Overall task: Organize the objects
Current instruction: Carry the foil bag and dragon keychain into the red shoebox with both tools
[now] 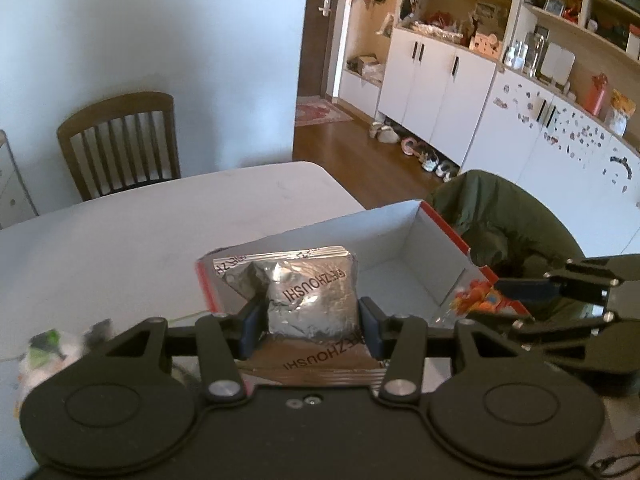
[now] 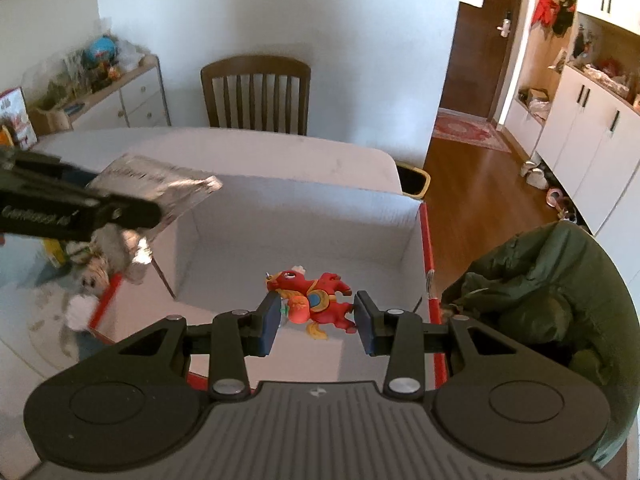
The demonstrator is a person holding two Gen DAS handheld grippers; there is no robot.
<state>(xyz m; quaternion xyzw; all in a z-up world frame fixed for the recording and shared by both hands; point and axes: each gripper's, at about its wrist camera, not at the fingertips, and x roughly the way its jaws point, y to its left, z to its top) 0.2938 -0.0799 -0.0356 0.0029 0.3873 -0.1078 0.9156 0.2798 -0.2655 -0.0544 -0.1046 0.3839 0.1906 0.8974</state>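
Left wrist: left gripper (image 1: 312, 320) clamps silver pouch (image 1: 308, 296) | right gripper (image 2: 316, 316) grasps red toy (image 2: 316, 300) over box (image 2: 304, 216)

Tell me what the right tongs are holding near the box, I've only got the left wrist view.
Observer: The right tongs grip a red horse toy, which hangs over the inside of the box.
Operator: Is anything lying in the box already?
Observer: The box floor that shows in the right wrist view is bare white. The nearest strip is hidden behind the tongs.
Operator: What's outside the box on my side?
Observer: A plush toy lies beside the box's red outer wall, below the foil packet held in the left tongs.
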